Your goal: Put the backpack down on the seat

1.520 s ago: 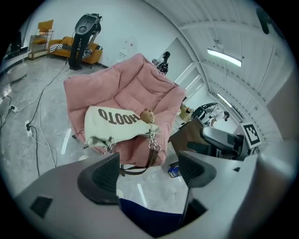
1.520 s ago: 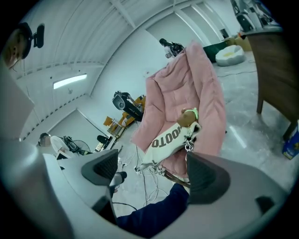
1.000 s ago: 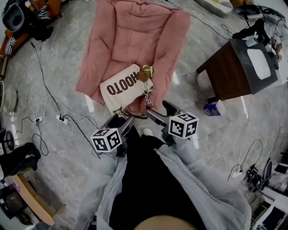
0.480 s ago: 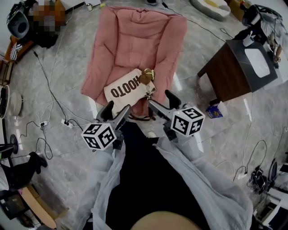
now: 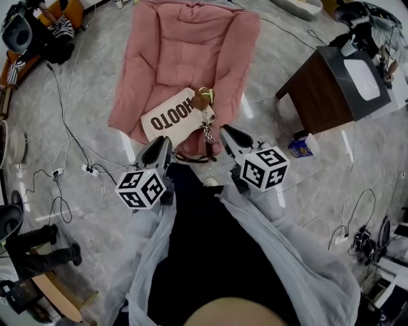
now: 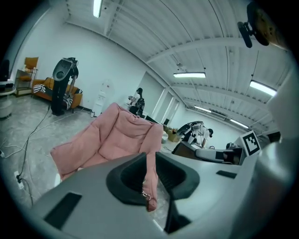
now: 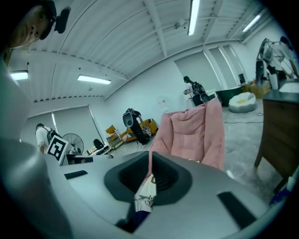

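Already down, the backpack lies across the front edge of the pink seat at upper centre of the frame, a brown charm at its right end. Just below it in the frame you hold the left gripper and right gripper, each with jaws that have just closed almost together, nothing between them. At upper right stands a dark table.

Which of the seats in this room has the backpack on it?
The pink padded chair directly ahead: the cream backpack lies at its front edge. The orange sofa, off at the far left, shows no backpack on it.
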Demonstrator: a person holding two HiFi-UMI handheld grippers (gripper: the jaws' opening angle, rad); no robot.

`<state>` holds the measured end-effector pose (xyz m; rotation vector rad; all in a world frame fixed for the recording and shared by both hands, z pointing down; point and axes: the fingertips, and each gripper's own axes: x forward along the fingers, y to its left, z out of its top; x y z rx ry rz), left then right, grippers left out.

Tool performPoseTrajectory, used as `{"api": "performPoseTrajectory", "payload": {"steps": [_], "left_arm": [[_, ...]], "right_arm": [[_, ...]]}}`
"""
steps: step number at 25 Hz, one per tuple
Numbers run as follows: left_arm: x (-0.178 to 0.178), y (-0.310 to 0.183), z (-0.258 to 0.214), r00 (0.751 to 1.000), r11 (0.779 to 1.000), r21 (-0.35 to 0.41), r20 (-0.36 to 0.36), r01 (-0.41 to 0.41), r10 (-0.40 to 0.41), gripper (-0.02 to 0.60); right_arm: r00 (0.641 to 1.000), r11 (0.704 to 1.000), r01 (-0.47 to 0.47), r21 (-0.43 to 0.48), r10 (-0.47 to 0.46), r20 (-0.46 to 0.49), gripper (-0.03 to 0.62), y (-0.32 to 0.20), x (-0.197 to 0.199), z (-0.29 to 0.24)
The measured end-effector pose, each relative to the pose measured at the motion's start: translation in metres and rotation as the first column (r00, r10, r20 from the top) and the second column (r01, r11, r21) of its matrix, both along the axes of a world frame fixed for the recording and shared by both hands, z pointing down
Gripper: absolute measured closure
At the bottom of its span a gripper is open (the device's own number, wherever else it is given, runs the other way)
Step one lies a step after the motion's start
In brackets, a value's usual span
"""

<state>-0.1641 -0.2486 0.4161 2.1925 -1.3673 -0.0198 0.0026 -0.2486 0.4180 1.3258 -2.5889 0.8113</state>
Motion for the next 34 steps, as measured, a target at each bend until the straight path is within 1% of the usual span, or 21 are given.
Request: {"api": "performPoseTrajectory", "payload": {"steps": [1, 3, 6, 10, 13, 16, 22, 27, 34], "left_arm": [[-0.001, 0.001, 0.001, 1.000, 1.000, 0.002, 0.003, 0.006, -0.006, 0.515], [-0.003, 0.004, 0.003, 1.000, 1.000, 0.003, 0.005, 0.015, -0.015, 0.537], [-0.008, 0.007, 0.007, 1.000, 0.999, -0.016, 0.001, 0.028, -0.028, 0.566], [-0.010, 0.008, 0.013, 0.999, 0.999, -0.035, -0.006, 0.034, -0.035, 0.568], [-0.012, 0.010, 0.017, 0.999, 0.999, -0.043, -0.003, 0.033, -0.033, 0.568], [-0.010, 0.010, 0.020, 1.000, 0.998, -0.055, 0.004, 0.029, -0.029, 0.568], [-0.002, 0.009, 0.026, 1.000, 0.997, -0.069, 0.013, 0.019, -0.018, 0.568], [0.005, 0.008, 0.029, 1.000, 0.997, -0.077, 0.020, 0.007, -0.005, 0.568], [-0.001, 0.012, 0.031, 1.000, 0.996, -0.093, 0.019, 0.013, -0.011, 0.568]], "right_arm": [[1.000, 1.000, -0.008, -0.006, 0.008, 0.005, 0.585, 0.000, 0.002, 0.001], [1.000, 1.000, -0.009, -0.020, 0.009, 0.008, 0.585, 0.002, 0.003, 0.004], [1.000, 1.000, -0.005, -0.028, 0.005, -0.017, 0.586, 0.003, 0.002, 0.008], [0.999, 0.999, -0.009, -0.043, 0.006, -0.052, 0.586, 0.003, 0.003, 0.015], [0.998, 0.998, -0.013, -0.064, 0.010, -0.054, 0.586, 0.005, 0.003, 0.021], [0.998, 0.998, -0.031, -0.063, 0.028, -0.055, 0.586, 0.003, 0.007, 0.019], [0.996, 0.995, -0.078, -0.062, 0.075, -0.044, 0.586, 0.001, 0.019, 0.018], [0.996, 0.994, -0.086, -0.074, 0.083, -0.034, 0.586, 0.002, 0.025, 0.021], [0.996, 0.992, -0.090, -0.092, 0.089, -0.018, 0.586, 0.005, 0.022, 0.021]]}}
